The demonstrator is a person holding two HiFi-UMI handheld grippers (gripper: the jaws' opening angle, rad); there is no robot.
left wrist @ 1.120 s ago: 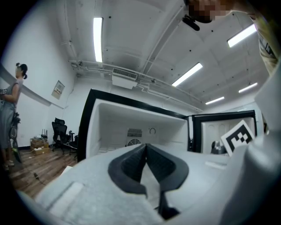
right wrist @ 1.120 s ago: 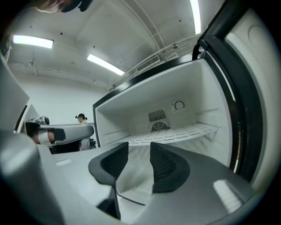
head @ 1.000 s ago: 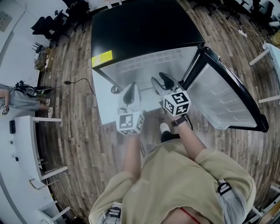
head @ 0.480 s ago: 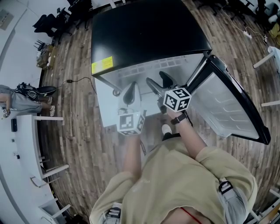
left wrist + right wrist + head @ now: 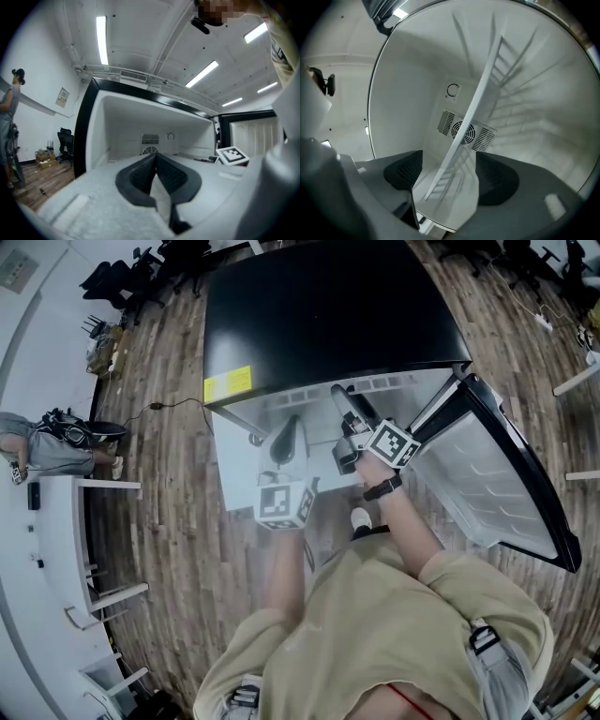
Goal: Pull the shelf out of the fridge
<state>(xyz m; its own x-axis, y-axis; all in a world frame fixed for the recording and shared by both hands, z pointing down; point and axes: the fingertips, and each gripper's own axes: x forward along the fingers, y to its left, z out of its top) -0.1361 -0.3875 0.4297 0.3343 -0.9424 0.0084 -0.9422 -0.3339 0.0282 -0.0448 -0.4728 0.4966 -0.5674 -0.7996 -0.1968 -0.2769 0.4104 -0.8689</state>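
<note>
Reaching into the open fridge, the right gripper has its jaws spread apart, and the shelf passes through the gap between them. The shelf's flat white front rail runs slantwise up from between the two dark ribbed pads, and as far as the right gripper view shows it presses against neither pad. Behind the rail the shelf is a white wire rack: thin parallel wires joined by cross wires, lying inside the white fridge cavity and throwing faint striped shadows on the inner wall. Beyond it, on the back wall, sits a round fan grille with slotted vents on either side. The left gripper is clenched, its pads meeting at the tips with nothing between them; it hangs just outside the fridge mouth, to the left of the right gripper's marker cube. In the head view the right gripper is inside the opening while the left gripper is held in front of it. The fridge door stands swung open to the right over a wooden floor.
</note>
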